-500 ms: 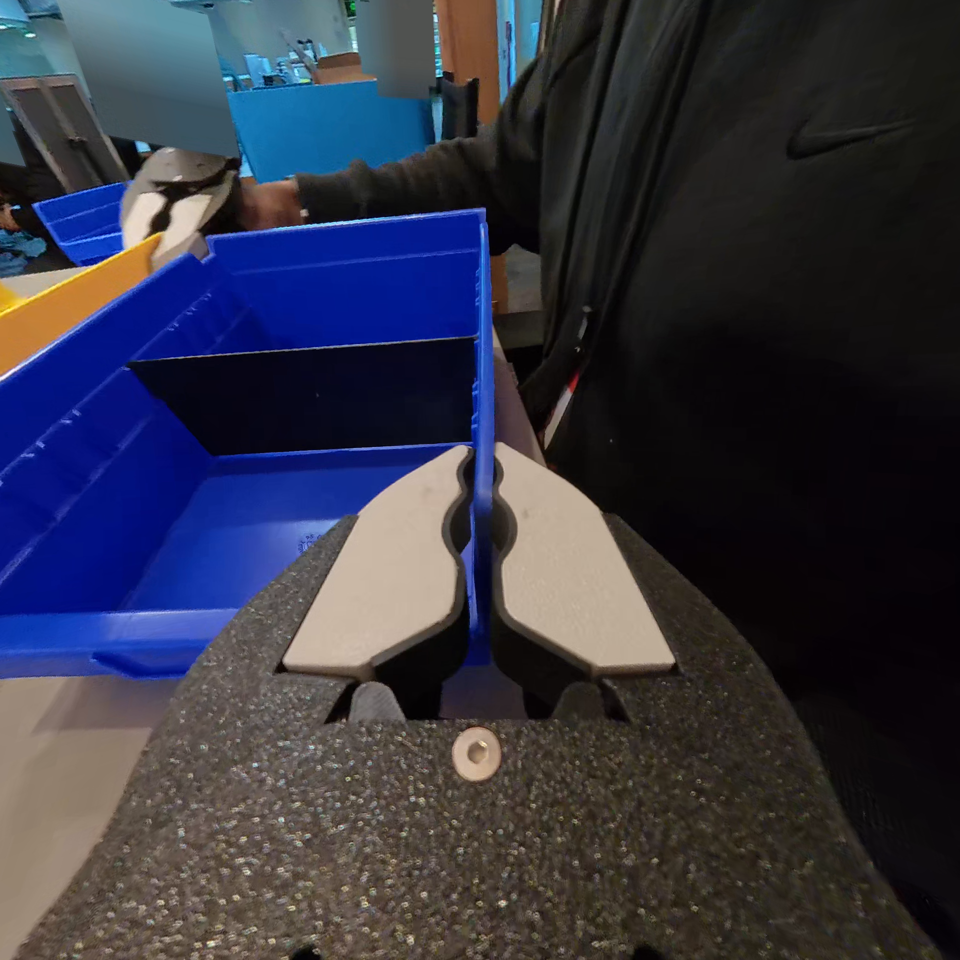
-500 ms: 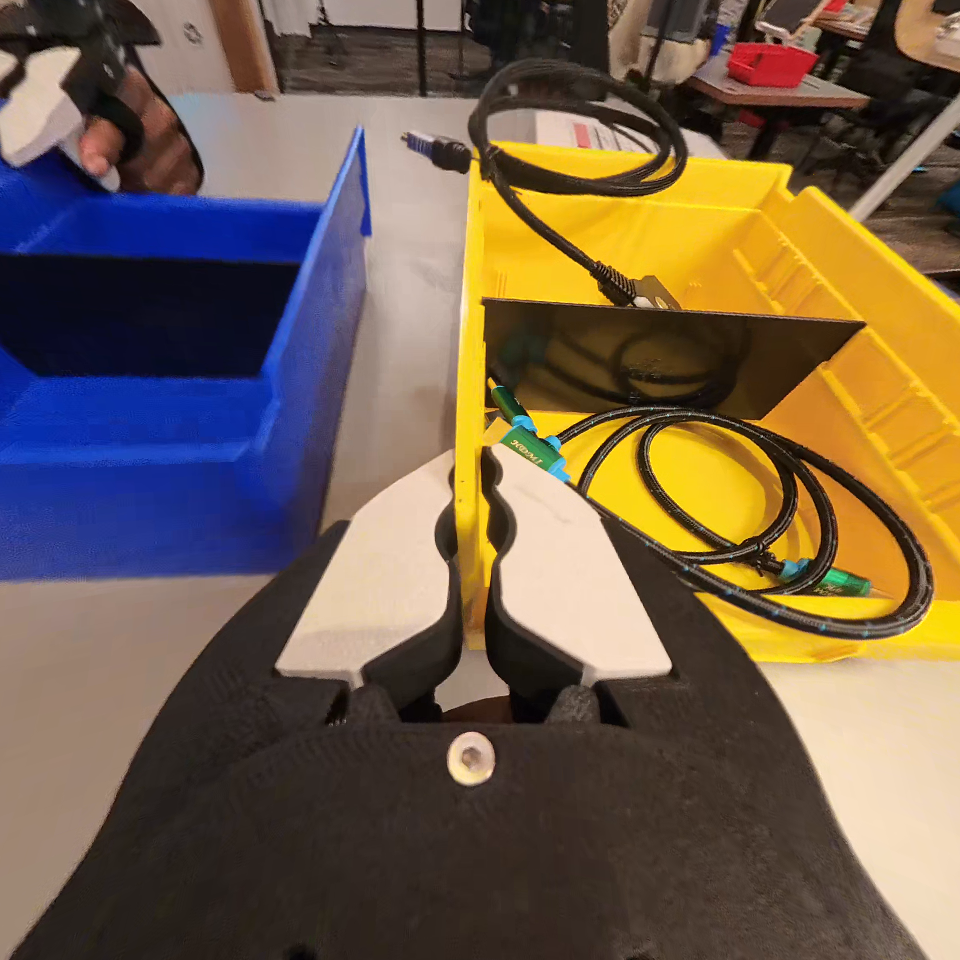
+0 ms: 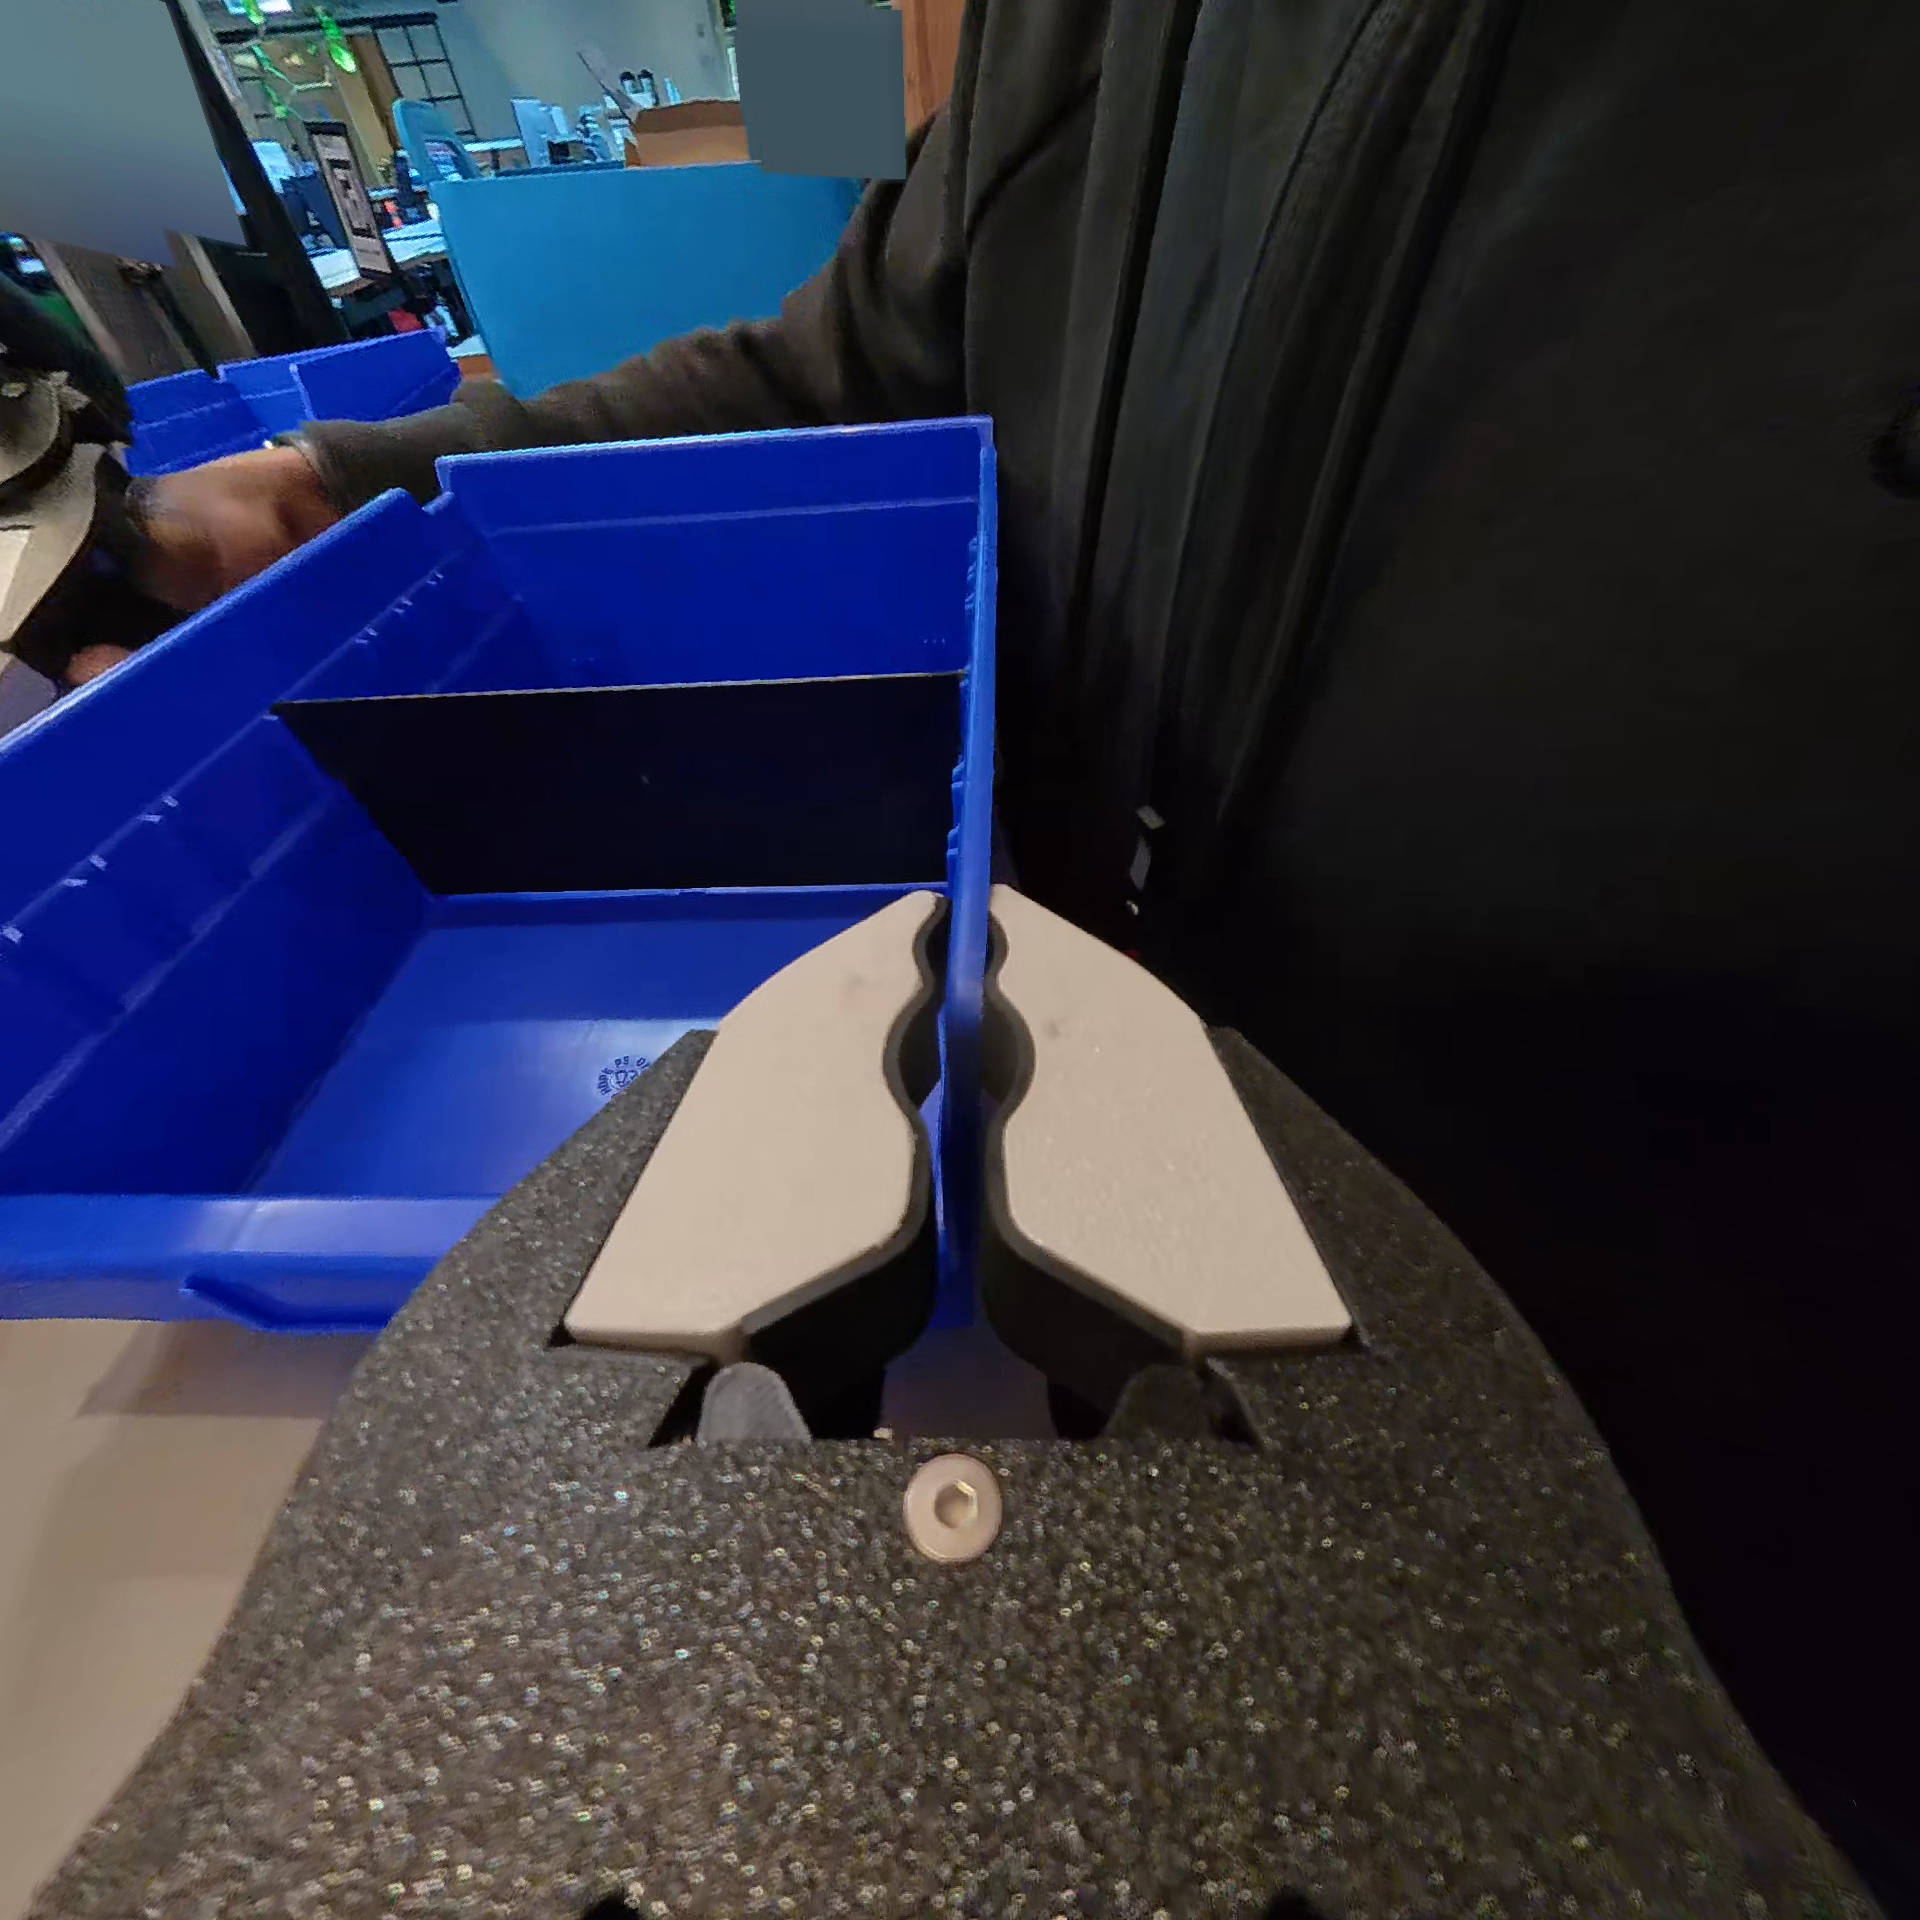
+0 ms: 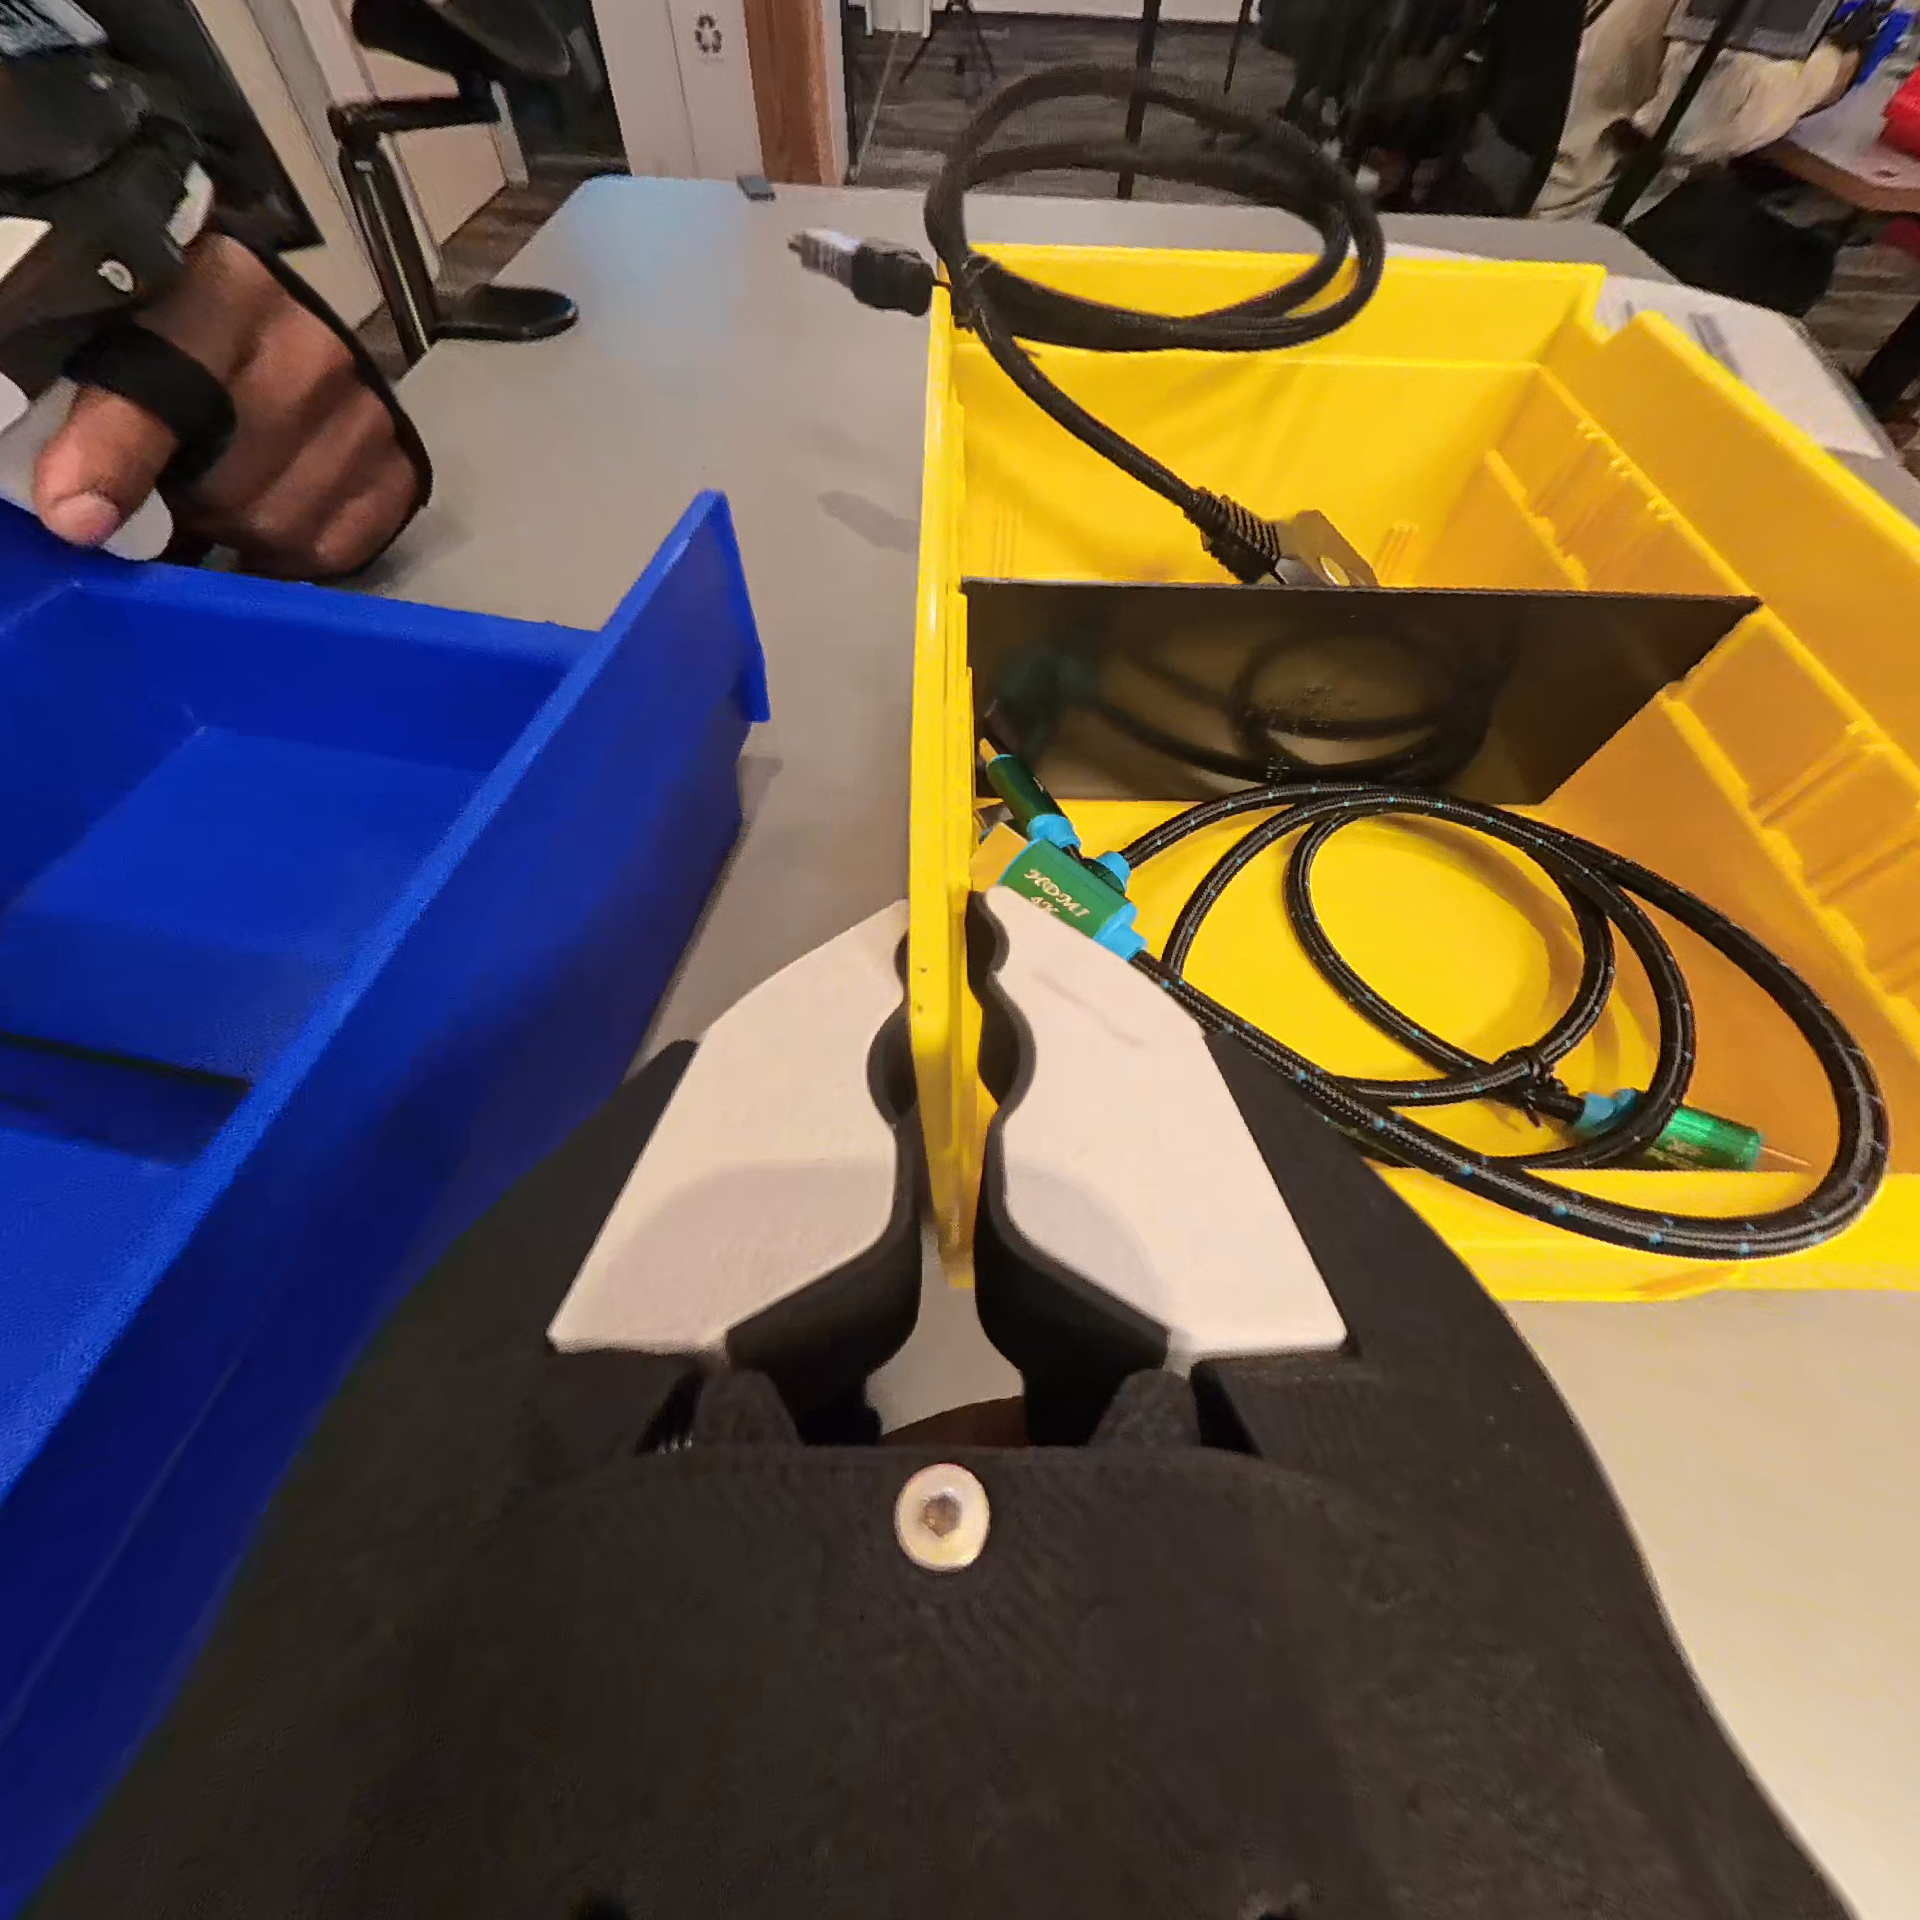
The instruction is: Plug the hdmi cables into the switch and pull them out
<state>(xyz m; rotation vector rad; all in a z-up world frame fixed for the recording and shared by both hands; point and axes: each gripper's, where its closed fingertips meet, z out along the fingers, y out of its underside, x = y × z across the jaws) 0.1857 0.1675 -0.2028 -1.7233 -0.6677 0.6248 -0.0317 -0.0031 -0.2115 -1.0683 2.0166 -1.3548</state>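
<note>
Leftmost, the blue bin (image 4: 343, 831) sits on the grey surface (image 4: 665, 416), with a black divider (image 3: 644, 779) across it and nothing visible inside. The left claw (image 3: 964, 914) is clenched on the bin's side wall, the blue edge pinched between its grey fingers (image 3: 790, 1122); a person in dark clothing (image 3: 1455, 623) stands just beyond. A bare strip of surface separates this bin from the yellow bin (image 4: 1558, 416) on the right. The right claw (image 4: 940, 914) grips that bin's left wall, one finger on each side of it. Inside, in front of a black divider (image 4: 1351, 686), a braided black HDMI cable (image 4: 1621, 1039) with green and blue plugs lies coiled. A second black cable (image 4: 1143, 208) loops over the bin's far rim, one plug over the surface, the other hanging into the back compartment. No switch shows in either view.
</note>
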